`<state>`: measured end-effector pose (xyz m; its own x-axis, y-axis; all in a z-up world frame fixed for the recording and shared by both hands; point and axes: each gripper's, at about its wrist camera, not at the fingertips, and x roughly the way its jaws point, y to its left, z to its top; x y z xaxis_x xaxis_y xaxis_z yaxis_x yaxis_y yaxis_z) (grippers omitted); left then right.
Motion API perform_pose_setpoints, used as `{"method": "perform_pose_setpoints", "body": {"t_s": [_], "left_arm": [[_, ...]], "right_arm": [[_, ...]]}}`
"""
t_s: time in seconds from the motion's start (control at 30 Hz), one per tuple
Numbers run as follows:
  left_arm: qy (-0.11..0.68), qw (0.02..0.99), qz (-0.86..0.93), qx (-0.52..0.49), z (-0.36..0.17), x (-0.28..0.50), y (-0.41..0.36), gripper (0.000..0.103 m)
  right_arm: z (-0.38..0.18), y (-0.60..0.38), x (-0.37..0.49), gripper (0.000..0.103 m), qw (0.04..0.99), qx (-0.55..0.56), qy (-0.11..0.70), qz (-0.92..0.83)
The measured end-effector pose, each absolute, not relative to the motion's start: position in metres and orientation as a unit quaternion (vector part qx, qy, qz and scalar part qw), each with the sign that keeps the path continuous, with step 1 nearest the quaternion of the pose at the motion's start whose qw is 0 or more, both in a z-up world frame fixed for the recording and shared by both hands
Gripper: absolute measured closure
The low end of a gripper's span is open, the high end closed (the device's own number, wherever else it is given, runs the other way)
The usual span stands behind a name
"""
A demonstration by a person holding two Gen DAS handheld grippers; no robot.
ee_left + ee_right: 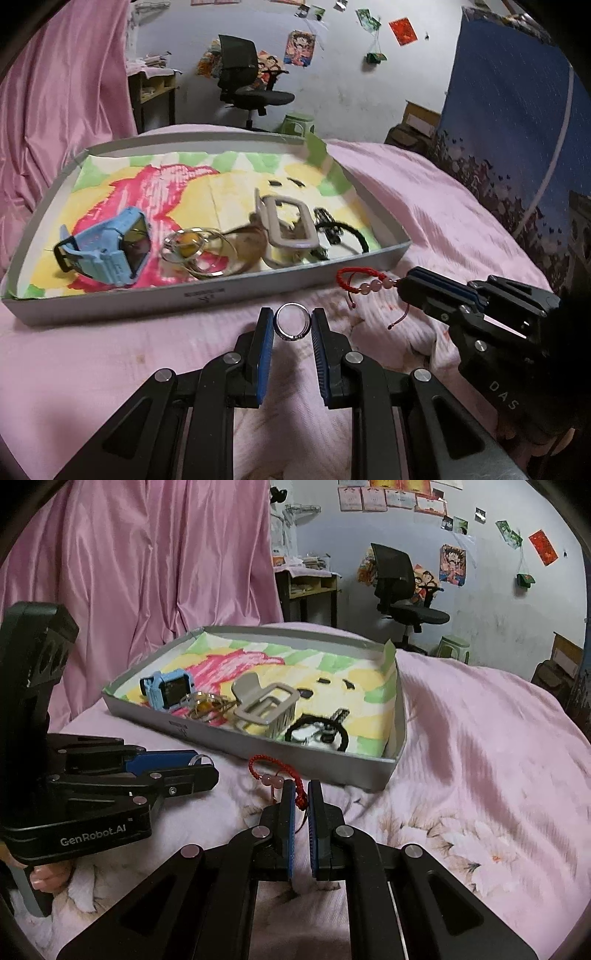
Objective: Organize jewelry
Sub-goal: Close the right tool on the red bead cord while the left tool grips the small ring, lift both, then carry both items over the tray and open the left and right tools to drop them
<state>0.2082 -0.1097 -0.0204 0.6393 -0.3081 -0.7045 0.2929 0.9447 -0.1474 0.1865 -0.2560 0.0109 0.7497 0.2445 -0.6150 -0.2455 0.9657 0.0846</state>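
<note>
My left gripper [292,318] is shut on a silver ring [291,322], held upright between its blue pads just in front of the grey tray [110,301]. My right gripper [301,789] is shut on a red cord bracelet [264,770] with pink beads, low over the pink bedspread near the tray's front wall [332,766]. The bracelet [360,280] hangs from the right gripper [408,286] in the left wrist view. The ring [201,759] shows at the left gripper's tip [199,764] in the right wrist view.
The tray, lined with a colourful cloth, holds a blue watch [107,251], thin bangles with a yellow bead [195,247], a beige hair claw [288,225] and a black bracelet [340,232]. A pink curtain [147,572] hangs at the left. An office chair [247,85] stands behind.
</note>
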Motion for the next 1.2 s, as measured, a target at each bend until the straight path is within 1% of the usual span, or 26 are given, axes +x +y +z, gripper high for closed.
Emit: {"method": "perform_pose_setpoints", "body": {"t_s": [0.13, 0.5, 1.07, 1.2], "left_arm": [[0.374, 0.912, -0.166, -0.028, -0.010, 0.207, -0.100, 0.083], [0.328, 0.932, -0.153, -0.038, 0.009, 0.216, -0.085, 0.083], [0.339, 0.931, -0.126, -0.055, 0.004, 0.251, -0.075, 0.083], [0.350, 0.929, -0.108, -0.053, 0.000, 0.260, -0.074, 0.083]], "right_arm": [[0.022, -0.257, 0.183, 0.097, 0.942, 0.000, 0.312, 0.127], [0.039, -0.262, 0.188, 0.098, 0.956, 0.016, 0.270, 0.112], [0.042, -0.260, 0.217, 0.099, 0.962, 0.027, 0.251, 0.103], [0.040, -0.263, 0.227, 0.099, 0.963, 0.047, 0.247, 0.096]]}}
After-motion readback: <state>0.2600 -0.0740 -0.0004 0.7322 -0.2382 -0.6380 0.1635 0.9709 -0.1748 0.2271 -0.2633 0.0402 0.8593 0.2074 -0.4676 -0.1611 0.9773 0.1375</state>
